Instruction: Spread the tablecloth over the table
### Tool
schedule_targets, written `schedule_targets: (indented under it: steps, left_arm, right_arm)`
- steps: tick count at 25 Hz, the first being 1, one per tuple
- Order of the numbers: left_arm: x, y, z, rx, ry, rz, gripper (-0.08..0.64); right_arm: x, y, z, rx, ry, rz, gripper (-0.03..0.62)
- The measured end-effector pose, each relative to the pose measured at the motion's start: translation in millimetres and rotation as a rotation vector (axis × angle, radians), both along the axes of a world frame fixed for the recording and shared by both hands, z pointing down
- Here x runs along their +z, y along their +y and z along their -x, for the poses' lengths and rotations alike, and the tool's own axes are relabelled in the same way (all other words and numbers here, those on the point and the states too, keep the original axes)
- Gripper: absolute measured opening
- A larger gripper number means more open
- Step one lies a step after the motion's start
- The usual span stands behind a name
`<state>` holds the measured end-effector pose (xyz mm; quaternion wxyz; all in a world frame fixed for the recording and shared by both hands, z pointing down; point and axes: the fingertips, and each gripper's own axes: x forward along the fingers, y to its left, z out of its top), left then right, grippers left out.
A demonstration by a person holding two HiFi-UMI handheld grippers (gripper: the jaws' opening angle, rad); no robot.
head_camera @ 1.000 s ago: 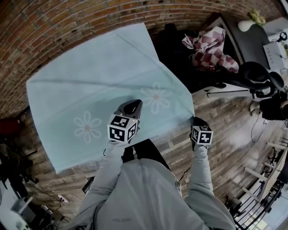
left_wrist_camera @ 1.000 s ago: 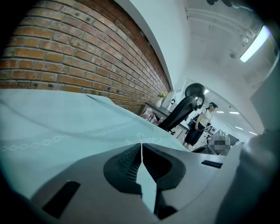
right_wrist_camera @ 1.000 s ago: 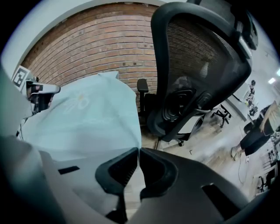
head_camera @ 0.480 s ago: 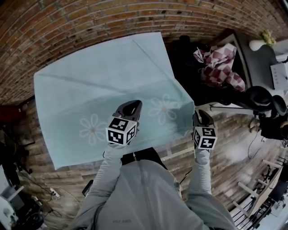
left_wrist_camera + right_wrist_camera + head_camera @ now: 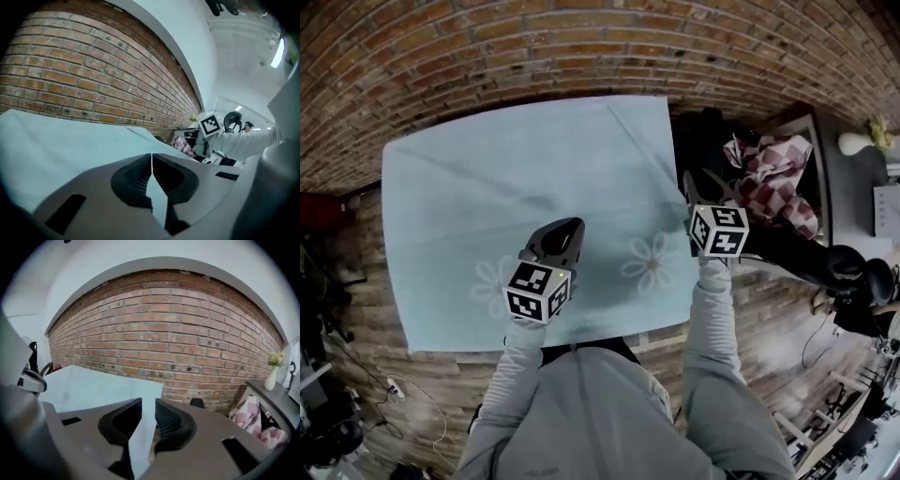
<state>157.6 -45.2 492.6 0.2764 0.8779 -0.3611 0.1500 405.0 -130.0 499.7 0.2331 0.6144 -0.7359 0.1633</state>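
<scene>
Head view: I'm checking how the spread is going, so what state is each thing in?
Pale blue daisy-print tablecloth: spread flat, faintly creased.
Left gripper: shut, over the tablecloth.
Right gripper: open, nothing pinched, at the tablecloth's right edge.
Pink-and-white checked cloth: crumpled.

Left gripper (image 5: 567, 230) with jaws together, right gripper (image 5: 694, 187) with jaws slightly apart, both arms outstretched.

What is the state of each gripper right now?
Left gripper: closed, with nothing seen between its jaws.
Right gripper: open a little, holding nothing; the tablecloth lies beyond its jaws.
</scene>
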Motion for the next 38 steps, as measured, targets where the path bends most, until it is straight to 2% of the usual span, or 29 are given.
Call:
schedule_targets:
  steps: [3,5,10,16,19,23,29,33,38]
  left_arm:
    - [-2.4,-14.1,7.0,-0.011,-0.005,-0.01,0.031]
    - [-3.5,-22.4,11.3,-0.019,-0.007,-0.013,0.031]
    - [-4.9,-34.0,25.7,-0.058,-0.007,-0.012,0.031]
    - [2.3,-41.4,37.5,-0.1,-0.011,0.008,0.031]
    - [0.5,-45.8,36.1,-0.101,-0.01,0.001,0.031]
    - [-2.2,-49.0,33.0,-0.1,-0.008,-0.009,0.031]
    - [-5.0,-47.7,37.9,-0.111,-0.018,-0.011,0.031]
    - [-6.3,-46.6,48.6,-0.124,-0.028,-0.015,0.031]
    - [-8.5,-44.6,57.1,-0.132,-0.031,-0.022,0.031]
  right_arm:
    - [6.5,-45.8,15.4,-0.03,-0.071,-0.056,0.092]
    - [20.5,-65.9,20.9,-0.038,-0.088,-0.047,0.091]
    - [63.8,-86.0,11.1,-0.02,-0.136,0.077,0.091]
    - [89.6,-87.1,14.6,-0.051,-0.211,0.21,0.118]
    - [92.3,-88.0,10.1,-0.041,-0.155,0.215,0.04]
    - [94.5,-90.3,10.1,-0.084,-0.031,0.227,0.023]
    - [97.7,-96.3,-13.4,0.019,-0.039,0.22,0.021]
    - [95.1,-100.5,-35.7,0.134,-0.047,0.198,0.02]
    - [98.1,-89.0,-68.5,0.225,0.003,0.237,0.02]
